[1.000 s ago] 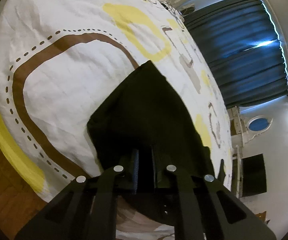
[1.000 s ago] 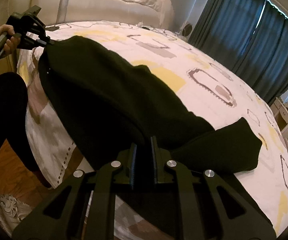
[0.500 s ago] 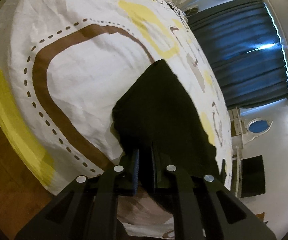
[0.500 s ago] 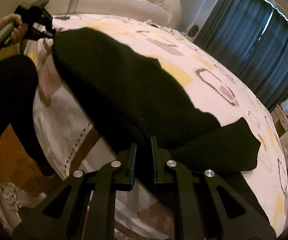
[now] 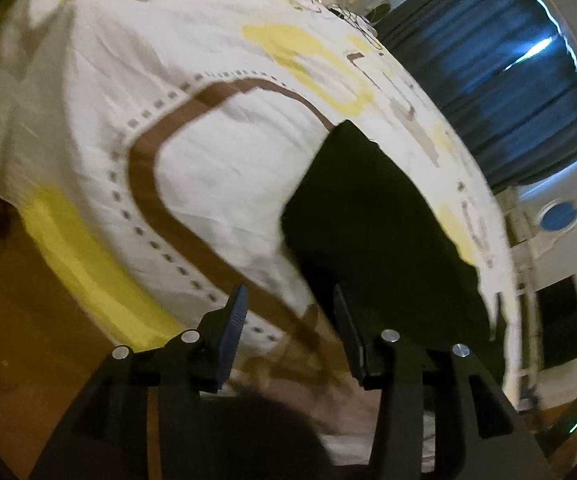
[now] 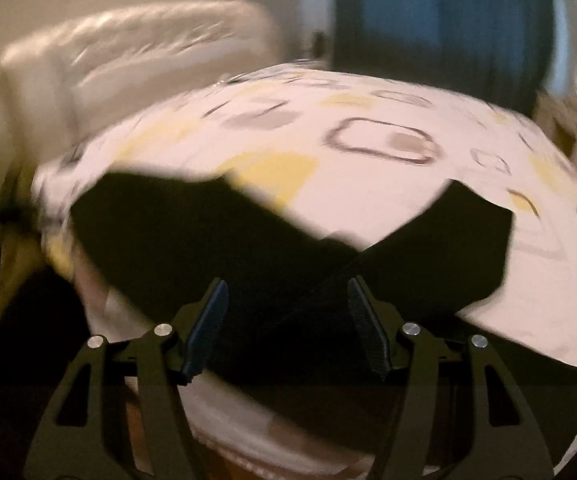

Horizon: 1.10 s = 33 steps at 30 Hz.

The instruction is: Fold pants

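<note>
The black pants lay on the bed, running left to right just ahead of the right tool. Both tools stood wide and empty; the left tool had the cloth's end just off its right finger.

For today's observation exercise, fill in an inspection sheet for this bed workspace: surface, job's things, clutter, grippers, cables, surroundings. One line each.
Surface: bed sheet, white with yellow, brown and grey shapes, lightly wrinkled.
Job's things: black pants lying on the sheet, spread in a V with one leg angled to each side in the right wrist view.
Clutter: nothing seen.
Grippers: left gripper open, holding nothing; right gripper open, holding nothing, pants below it.
Cables: nothing certain; the views are blurred.
Surroundings: blue curtains, pale tufted headboard, wooden floor.
</note>
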### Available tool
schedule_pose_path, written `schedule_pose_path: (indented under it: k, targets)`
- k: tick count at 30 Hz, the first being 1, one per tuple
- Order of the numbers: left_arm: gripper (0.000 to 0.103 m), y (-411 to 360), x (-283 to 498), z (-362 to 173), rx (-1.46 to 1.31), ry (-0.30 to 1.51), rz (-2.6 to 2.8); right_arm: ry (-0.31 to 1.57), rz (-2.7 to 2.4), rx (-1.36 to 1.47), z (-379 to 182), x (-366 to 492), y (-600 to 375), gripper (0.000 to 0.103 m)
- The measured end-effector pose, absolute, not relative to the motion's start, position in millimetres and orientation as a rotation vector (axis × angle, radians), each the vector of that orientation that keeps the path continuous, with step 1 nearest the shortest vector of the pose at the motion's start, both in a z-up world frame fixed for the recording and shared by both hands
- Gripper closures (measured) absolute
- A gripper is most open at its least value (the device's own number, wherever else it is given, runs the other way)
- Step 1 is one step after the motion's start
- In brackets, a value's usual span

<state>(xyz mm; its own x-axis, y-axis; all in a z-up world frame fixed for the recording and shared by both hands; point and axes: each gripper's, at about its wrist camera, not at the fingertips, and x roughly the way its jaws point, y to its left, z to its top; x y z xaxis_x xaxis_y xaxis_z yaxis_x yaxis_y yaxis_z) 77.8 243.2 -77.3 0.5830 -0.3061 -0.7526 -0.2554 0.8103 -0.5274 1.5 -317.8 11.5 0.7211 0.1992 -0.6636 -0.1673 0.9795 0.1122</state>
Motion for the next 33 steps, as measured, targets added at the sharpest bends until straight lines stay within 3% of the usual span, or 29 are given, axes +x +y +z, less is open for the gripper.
schedule_pose_path:
  k: [4,5,7,12,17,21,22,26,27,33]
  targets:
    - [0.057,234.8,76.7,-66.8,-0.603,0.942,-0.024,0.838,0.029,0.176,27.3,83.9,-373.0,0.040]
    - [0.052,231.5,78.8,-64.2,-0.604,0.934,-0.036,0.883,-0.021,0.181,25.6,112.1,-383.3,0.040]
    - [0.044,222.4,83.1,-60.3,-0.622,0.917,-0.066,0.971,-0.080,0.179,15.3,159.5,-395.6,0.040]
    - [0.043,200.2,97.7,-65.4,-0.679,0.942,-0.149,1.151,-0.231,0.174,-29.3,240.4,-408.3,0.040]
    - [0.037,191.6,102.6,-70.1,-0.650,0.957,-0.146,1.276,-0.359,-0.018,-72.5,278.4,-398.9,0.040]
    - [0.037,192.6,102.2,-67.5,-0.646,0.957,-0.157,1.312,-0.388,0.042,-85.2,280.5,-416.7,0.041]
    - [0.037,192.5,102.1,-67.6,-0.651,0.958,-0.159,1.312,-0.381,0.061,-85.2,279.3,-420.4,0.045]
    - [0.037,193.1,103.3,-67.8,-0.677,0.964,-0.152,1.295,-0.367,0.142,-78.9,267.3,-438.9,0.089]
    - [0.037,192.1,103.4,-65.3,-0.682,0.960,-0.145,1.279,-0.354,0.177,-74.7,262.3,-444.4,0.094]
    - [0.037,176.9,101.9,-38.4,-0.652,0.887,-0.160,1.066,-0.283,0.315,-21.5,206.1,-471.6,0.095]
